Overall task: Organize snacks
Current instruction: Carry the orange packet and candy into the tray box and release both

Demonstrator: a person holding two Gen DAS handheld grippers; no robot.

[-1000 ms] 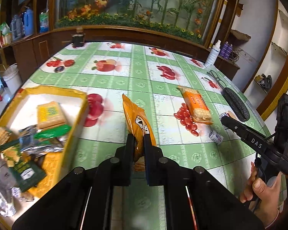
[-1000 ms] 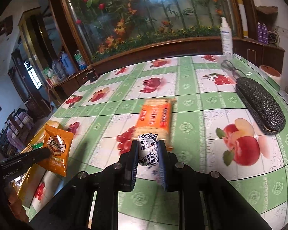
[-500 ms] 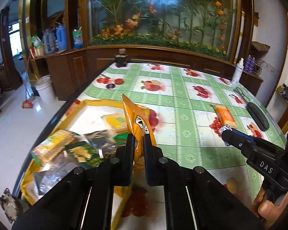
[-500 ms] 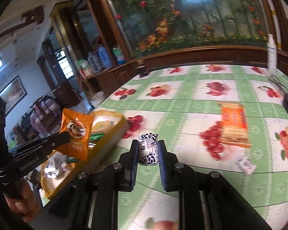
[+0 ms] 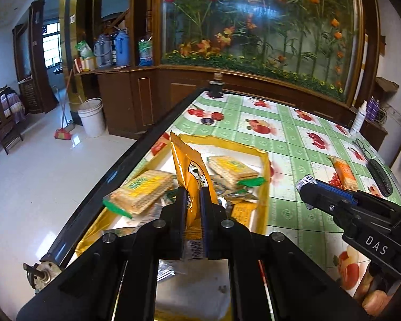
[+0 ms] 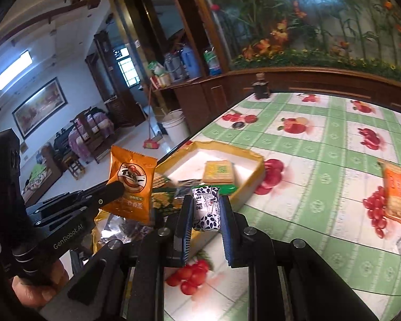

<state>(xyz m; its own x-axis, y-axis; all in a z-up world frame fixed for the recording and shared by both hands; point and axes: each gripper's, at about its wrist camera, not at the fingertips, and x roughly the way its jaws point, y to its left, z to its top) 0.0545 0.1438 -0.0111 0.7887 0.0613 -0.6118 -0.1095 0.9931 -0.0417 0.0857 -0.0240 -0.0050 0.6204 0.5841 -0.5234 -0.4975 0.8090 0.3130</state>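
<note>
Left wrist view: the left gripper (image 5: pixel 193 198) angles down over the yellow tray (image 5: pixel 264 176) at the near edge of the table (image 5: pixel 294 139), its jaws pinched tight on an orange snack packet (image 5: pixel 189 171). The packet stands upright between the pads, its long axis running up and away from the fingers, its crimped top edge highest, its lower end tucked down between the jaws. Below it the tray holds cracker packs (image 5: pixel 141 190) and foil wrappers. Off to the right, the right gripper (image 5: pixel 307 187) reaches in from the side over the green tablecloth, a person's hand (image 5: pixel 374 294) wrapped round its handle.

In the right wrist view, the left gripper (image 6: pixel 117 187) juts in from the left with a hand (image 6: pixel 34 289) under its grip, the orange packet (image 6: pixel 131 184) showing its printed face. The right gripper (image 6: pixel 205 214) points down toward the tray's (image 6: pixel 254 176) near corner, jaws closed on a small black-and-white wrapped snack (image 6: pixel 207 210), held upright with its long axis along the fingers. An orange biscuit pack (image 6: pixel 395 195) lies flat on the tablecloth far right.
</note>
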